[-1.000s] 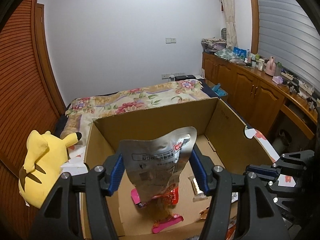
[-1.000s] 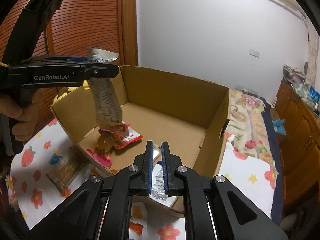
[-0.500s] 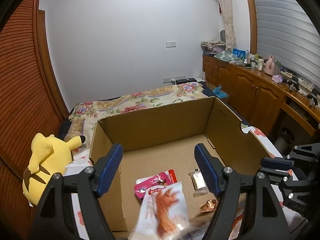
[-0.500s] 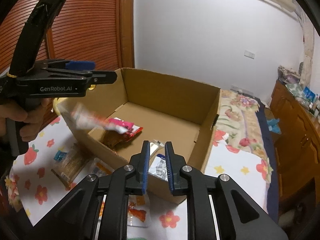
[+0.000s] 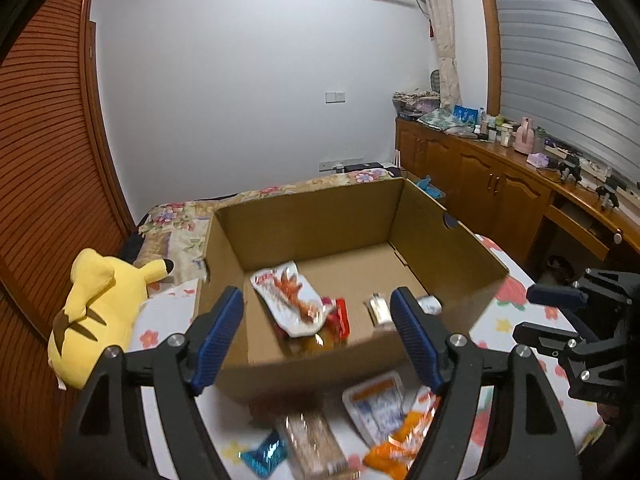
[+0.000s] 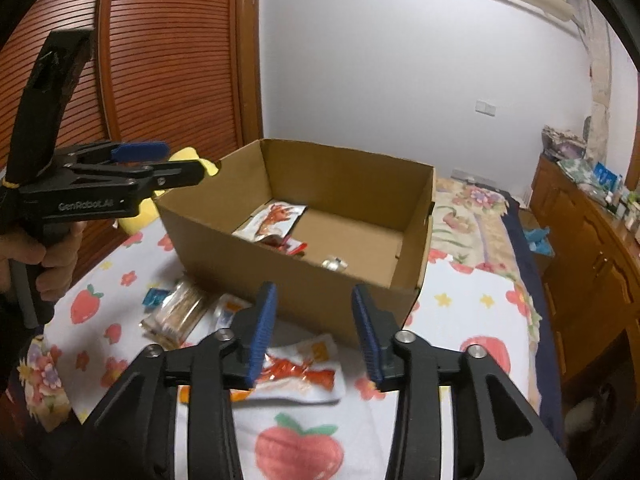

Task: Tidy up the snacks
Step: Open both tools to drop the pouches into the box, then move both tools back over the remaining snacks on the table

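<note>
Left wrist view: the left gripper (image 5: pixel 318 330) hangs over the near wall of the cardboard box (image 5: pixel 448 236), its jaws having just been opening, now spread with nothing between them; the white snack pouch (image 5: pixel 290 300) lies inside on the box floor towards the near left corner, beside a small silver packet (image 5: pixel 378 308); more snacks wait on the strawberry-print sheet (image 5: pixel 500 320) in front of the box, among them a blue-wrapped sweet (image 5: pixel 264 454).

Right wrist view: the right gripper (image 6: pixel 316 330), jaws just opening and spread on nothing, points at a red-and-white pouch (image 6: pixel 300 372) lying flat on the sheet just before the box's near wall; to take it well, I judge, lower the pads astride one edge, pinch firmly since the film looks slippery, then lift clear of the wall before letting go.
</note>
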Action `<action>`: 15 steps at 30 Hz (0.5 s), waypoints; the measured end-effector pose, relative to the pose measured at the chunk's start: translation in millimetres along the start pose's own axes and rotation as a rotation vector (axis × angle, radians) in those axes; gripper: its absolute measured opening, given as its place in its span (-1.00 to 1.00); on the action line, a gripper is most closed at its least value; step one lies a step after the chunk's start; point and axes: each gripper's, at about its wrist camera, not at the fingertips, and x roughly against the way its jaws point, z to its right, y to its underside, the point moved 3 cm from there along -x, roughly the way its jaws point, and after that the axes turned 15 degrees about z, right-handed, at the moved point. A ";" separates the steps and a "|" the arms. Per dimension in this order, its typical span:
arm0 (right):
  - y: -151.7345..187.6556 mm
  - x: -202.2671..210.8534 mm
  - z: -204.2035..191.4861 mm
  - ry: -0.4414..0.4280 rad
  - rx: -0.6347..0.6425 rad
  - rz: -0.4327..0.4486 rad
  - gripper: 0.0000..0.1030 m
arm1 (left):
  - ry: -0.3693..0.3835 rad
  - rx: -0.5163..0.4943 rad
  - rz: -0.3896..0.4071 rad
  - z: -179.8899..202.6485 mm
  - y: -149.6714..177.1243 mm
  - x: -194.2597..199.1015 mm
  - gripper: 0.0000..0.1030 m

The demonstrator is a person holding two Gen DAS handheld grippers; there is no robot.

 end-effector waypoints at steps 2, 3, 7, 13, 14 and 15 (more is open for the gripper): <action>3.5 6.6 -4.0 0.006 -0.009 0.007 -0.05 | 0.007 0.003 0.002 -1.4 8.4 14.5 0.49; 7.0 10.7 -7.1 0.012 -0.014 0.010 0.01 | 0.013 0.005 0.000 -2.3 14.3 22.5 0.49; 21.4 22.0 -18.4 0.028 -0.040 0.008 0.16 | 0.035 0.006 -0.011 -3.8 36.0 45.9 0.50; 44.4 30.1 -32.0 0.040 -0.082 -0.003 0.37 | 0.046 0.006 -0.048 1.3 73.9 69.6 0.50; 48.0 29.5 -33.3 0.040 -0.093 -0.005 0.38 | 0.048 0.008 -0.055 1.5 79.4 70.3 0.49; 52.8 28.6 -35.1 0.040 -0.103 -0.011 0.41 | 0.053 0.009 -0.068 1.4 87.9 71.4 0.49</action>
